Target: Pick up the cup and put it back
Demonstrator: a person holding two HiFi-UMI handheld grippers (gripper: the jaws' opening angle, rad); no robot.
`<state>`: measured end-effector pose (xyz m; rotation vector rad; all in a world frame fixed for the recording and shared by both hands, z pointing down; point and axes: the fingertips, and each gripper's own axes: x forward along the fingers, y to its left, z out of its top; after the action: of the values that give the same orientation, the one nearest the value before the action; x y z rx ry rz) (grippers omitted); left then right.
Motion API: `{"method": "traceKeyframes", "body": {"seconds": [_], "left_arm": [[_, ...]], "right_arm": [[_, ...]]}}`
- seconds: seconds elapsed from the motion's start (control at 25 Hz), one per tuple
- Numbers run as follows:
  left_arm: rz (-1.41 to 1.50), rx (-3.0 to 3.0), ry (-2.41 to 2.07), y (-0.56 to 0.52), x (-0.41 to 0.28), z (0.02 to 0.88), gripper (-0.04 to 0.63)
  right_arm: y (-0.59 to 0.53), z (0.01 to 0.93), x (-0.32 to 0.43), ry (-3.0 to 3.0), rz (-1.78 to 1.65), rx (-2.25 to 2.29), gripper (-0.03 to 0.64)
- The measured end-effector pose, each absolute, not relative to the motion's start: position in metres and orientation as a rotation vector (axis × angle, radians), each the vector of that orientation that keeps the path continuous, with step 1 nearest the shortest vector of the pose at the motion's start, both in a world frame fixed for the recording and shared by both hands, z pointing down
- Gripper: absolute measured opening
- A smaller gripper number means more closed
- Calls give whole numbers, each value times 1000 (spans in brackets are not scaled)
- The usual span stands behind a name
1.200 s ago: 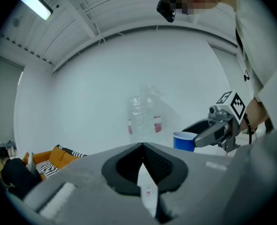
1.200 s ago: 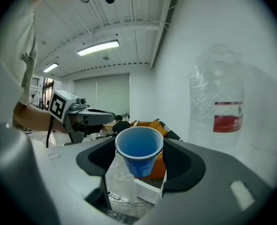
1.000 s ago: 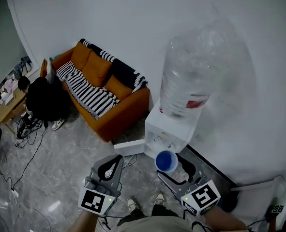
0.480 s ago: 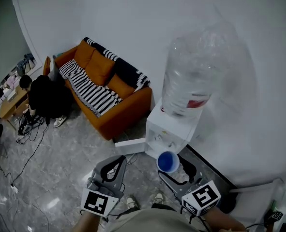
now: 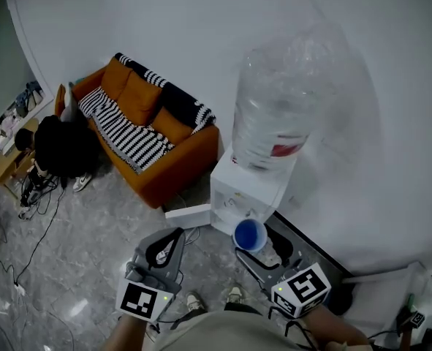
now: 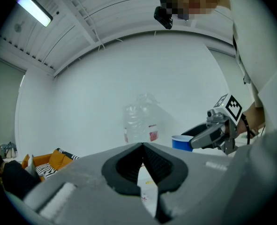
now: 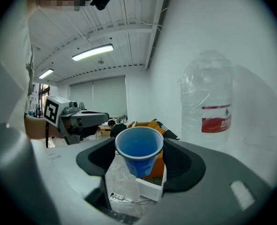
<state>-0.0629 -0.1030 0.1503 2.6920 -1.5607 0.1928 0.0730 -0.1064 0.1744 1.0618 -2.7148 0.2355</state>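
Observation:
A blue plastic cup (image 5: 250, 234) stands upright and empty between the jaws of my right gripper (image 5: 254, 241), which is shut on it just below the rim. In the right gripper view the cup (image 7: 139, 150) fills the middle, gripped on both sides. It hangs in the air just in front of the white water dispenser (image 5: 239, 193), level with its taps. My left gripper (image 5: 173, 235) is held to the left of the cup, apart from it. Its jaws meet at the tip (image 6: 141, 145) with nothing between them. From the left gripper view the cup (image 6: 180, 143) shows at the right.
A large clear water bottle (image 5: 274, 115) sits on top of the dispenser against the white wall. An orange sofa (image 5: 153, 141) with a striped blanket stands to the left. A person in black (image 5: 55, 146) sits beside it near a desk, with cables (image 5: 25, 232) on the grey floor.
The head view has shifted a little. The cup now sits slightly closer to the dispenser's front, still in my right gripper. The left gripper has stayed in place.

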Motion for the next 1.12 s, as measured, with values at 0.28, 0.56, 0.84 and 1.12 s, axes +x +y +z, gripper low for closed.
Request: {"method": "traceKeyframes", "body": {"seconds": [0.28,0.56,0.84,1.12], "left_arm": [[218,2678,-1579,-130,-61,171,2],[354,2780,-1570,-166,-54,224,3],[293,2727,-1502,-193,-60,285,3],[229,2609,-1545,-219,-82,355,2]], "right_arm": [[-140,192,79,-2697,232,1127,322],[-187,249,59,-2675,240,1125,324],[-218,335,39,-2565,223,1151,324],[-237,423,21,-2546,383,1145,324]]}}
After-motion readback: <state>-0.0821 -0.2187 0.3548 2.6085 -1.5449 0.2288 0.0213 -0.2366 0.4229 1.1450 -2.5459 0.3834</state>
